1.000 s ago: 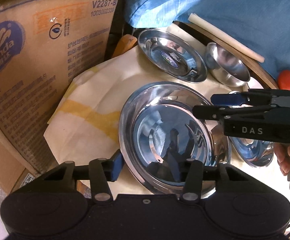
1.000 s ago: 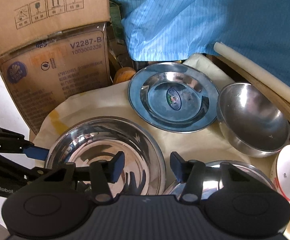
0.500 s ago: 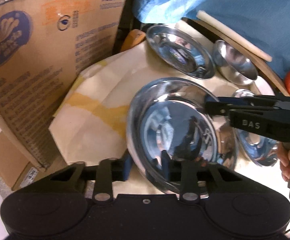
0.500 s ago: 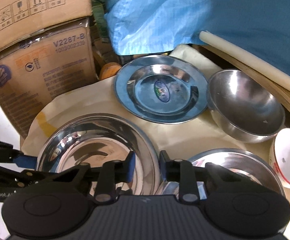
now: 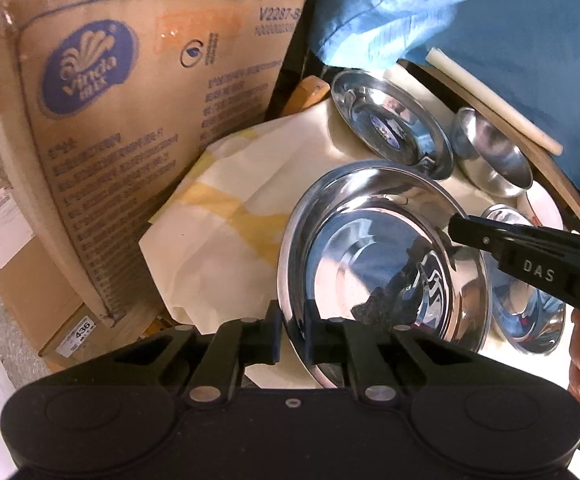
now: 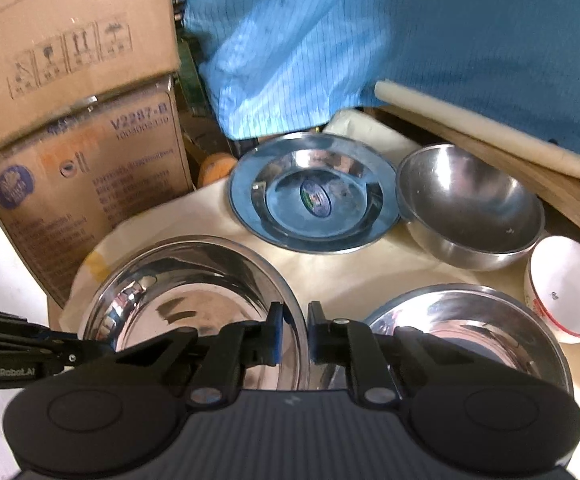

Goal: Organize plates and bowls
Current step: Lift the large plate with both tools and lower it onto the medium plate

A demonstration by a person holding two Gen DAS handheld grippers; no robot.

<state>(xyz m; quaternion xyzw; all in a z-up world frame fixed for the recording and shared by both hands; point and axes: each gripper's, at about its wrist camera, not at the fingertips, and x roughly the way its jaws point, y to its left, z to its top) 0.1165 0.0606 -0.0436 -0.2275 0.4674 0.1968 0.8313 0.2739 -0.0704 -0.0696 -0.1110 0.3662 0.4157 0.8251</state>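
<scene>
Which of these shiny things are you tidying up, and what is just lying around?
For the job: big steel dish held by both grippers, flat steel plate, steel bowl, second steel dish, white bowl.

Lying about: cardboard boxes, blue cloth, white stick.

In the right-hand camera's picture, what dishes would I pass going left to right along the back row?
Flat steel plate with a sticker → deep steel bowl → white bowl with a red rim.
</scene>
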